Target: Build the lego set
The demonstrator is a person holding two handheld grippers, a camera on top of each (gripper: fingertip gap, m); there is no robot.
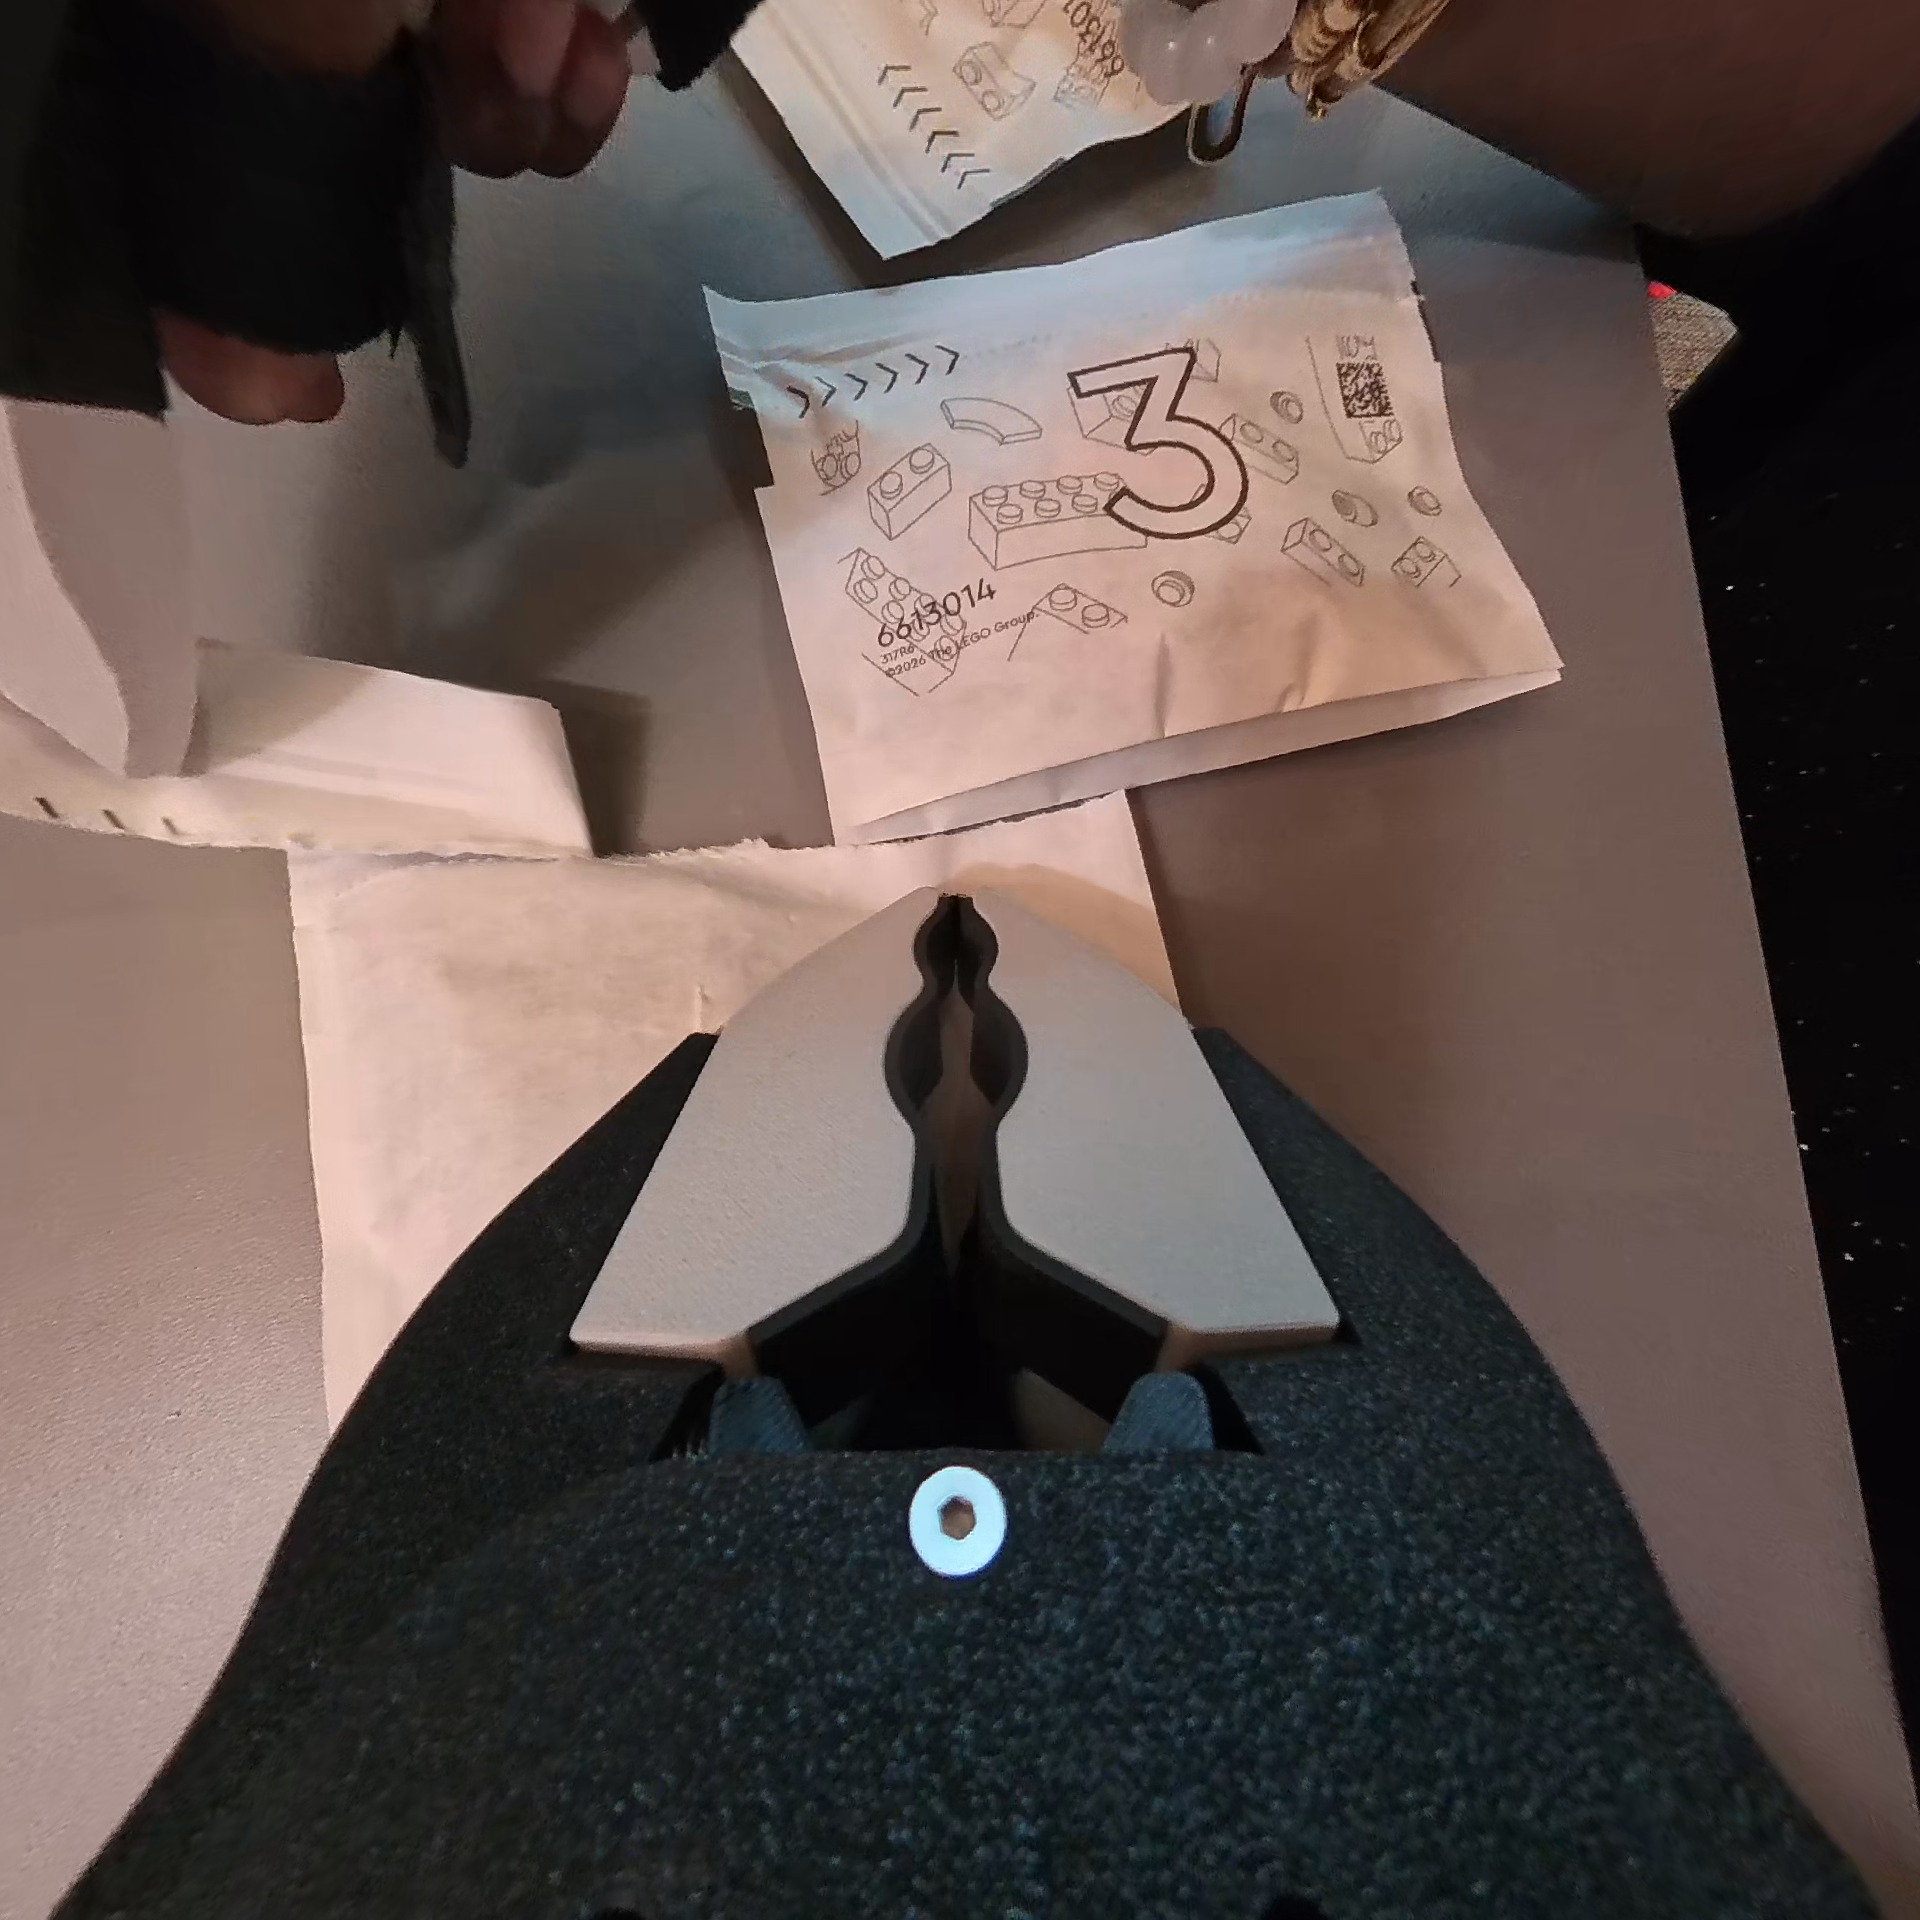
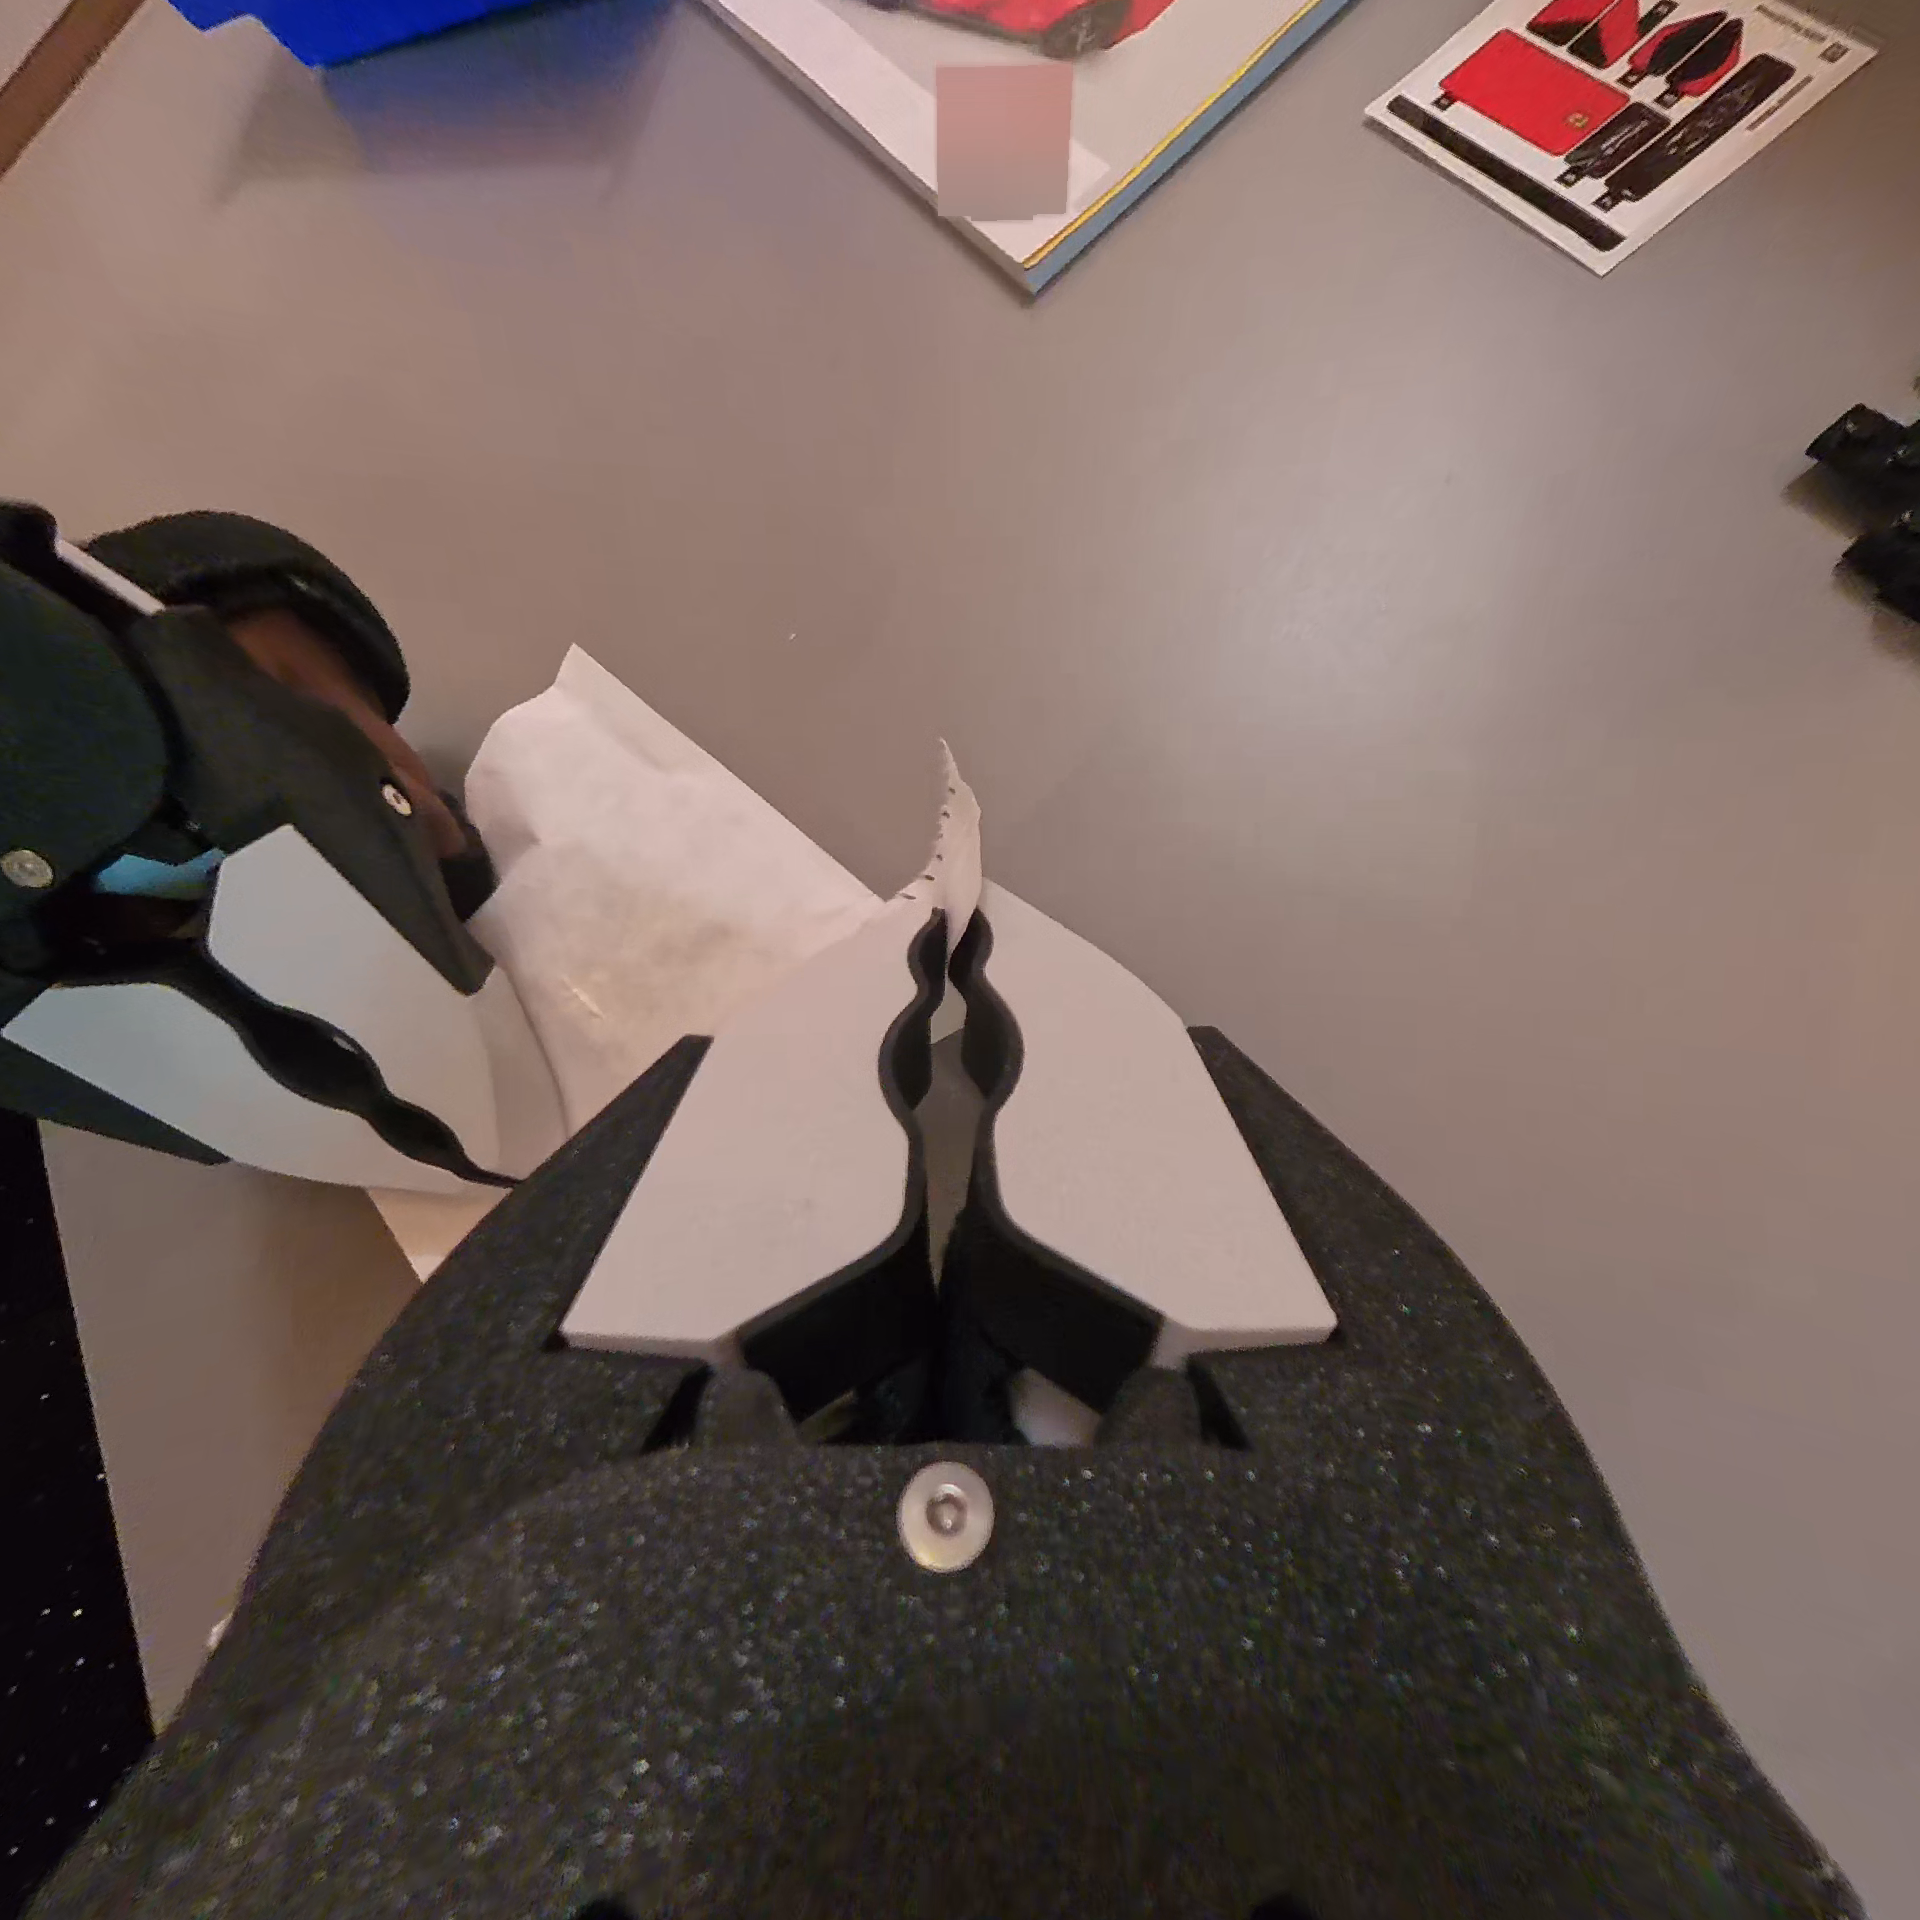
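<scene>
Left gripper pose: the left gripper (image 1: 958,906), black-bodied with pale grey fingers, reaches forward low over the grey tabletop (image 1: 1403,987); in the right wrist view it comes in from the left edge, tilted down to the right, a gloved hand (image 2: 260,592) behind it
Right gripper pose: the right gripper (image 2: 951,920) points forward and slightly down over the same table, just right of the left one
Bag position: the torn white paper bag (image 2: 644,883) sits between the two grippers, lifted off the table on the right gripper's side
Bag axis: it runs crosswise between the grippers, its ragged torn edge (image 1: 665,854) facing away from the left camera
Left tongs: closed to a slit, tips pinched on the bag's paper
Right tongs: closed narrow, a perforated strip (image 2: 961,831) of the bag pinched at the tips and standing up above them
Nearby: a flat white printed paper bag with brick drawings (image 1: 1143,520) beyond the left gripper, a second like it (image 1: 935,114) farther off; a booklet (image 2: 997,135), a red and black sticker sheet (image 2: 1621,114) and small black parts (image 2: 1870,499) well beyond the right gripper
</scene>
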